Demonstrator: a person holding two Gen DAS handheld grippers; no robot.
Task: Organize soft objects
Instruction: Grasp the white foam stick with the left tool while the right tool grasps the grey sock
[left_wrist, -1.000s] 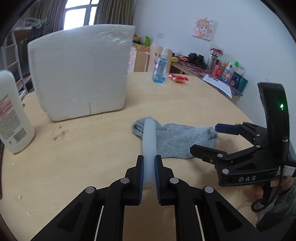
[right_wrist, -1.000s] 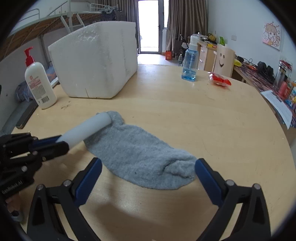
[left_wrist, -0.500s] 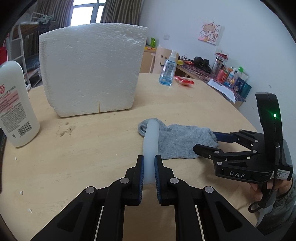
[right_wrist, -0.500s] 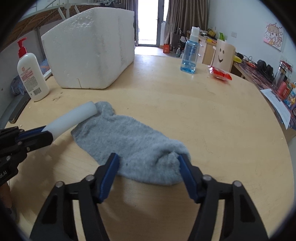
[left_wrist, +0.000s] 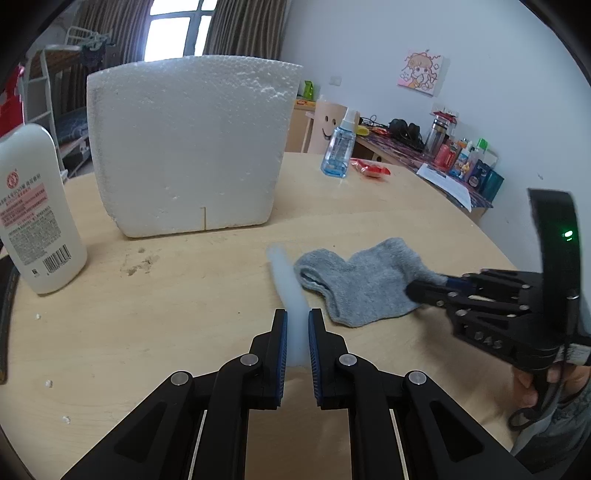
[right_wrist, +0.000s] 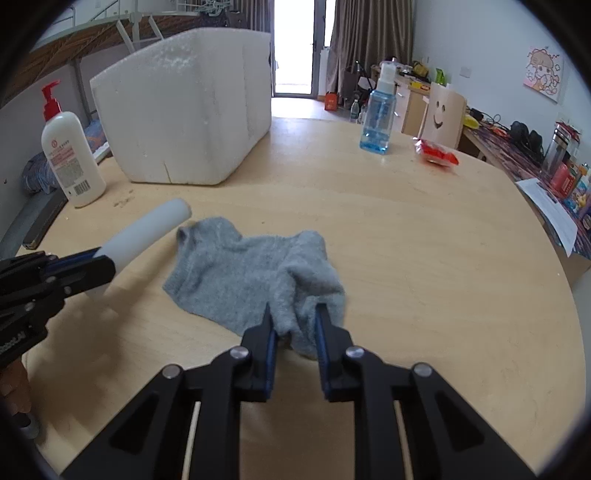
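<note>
On the wooden surface (right_wrist: 424, 240), our right claw (right_wrist: 293, 325) is pinching the sock (right_wrist: 251, 273) toe; our left claw (left_wrist: 295, 332), at nine o'clock, is clamping the white tube (right_wrist: 147, 230); the thin bunch risks slipping.

Sock (right_wrist: 255, 277) on table (right_wrist: 424, 258); foam box (right_wrist: 192, 107) behind it; lotion bottle (right_wrist: 70, 158) left of box.

Fuzzy grey knit sock (right_wrist: 255, 273), matt pale wooden table (right_wrist: 424, 258), grainy foam box (left_wrist: 192, 147), perhaps silicone tube (left_wrist: 288, 288)

sock (right_wrist: 255, 273): plain grey
foam box (left_wrist: 188, 147): white
silicone rod (right_wrist: 147, 230): milky white
counter (right_wrist: 424, 240): pale wood
spray bottle (right_wrist: 380, 118): clear blue
</note>
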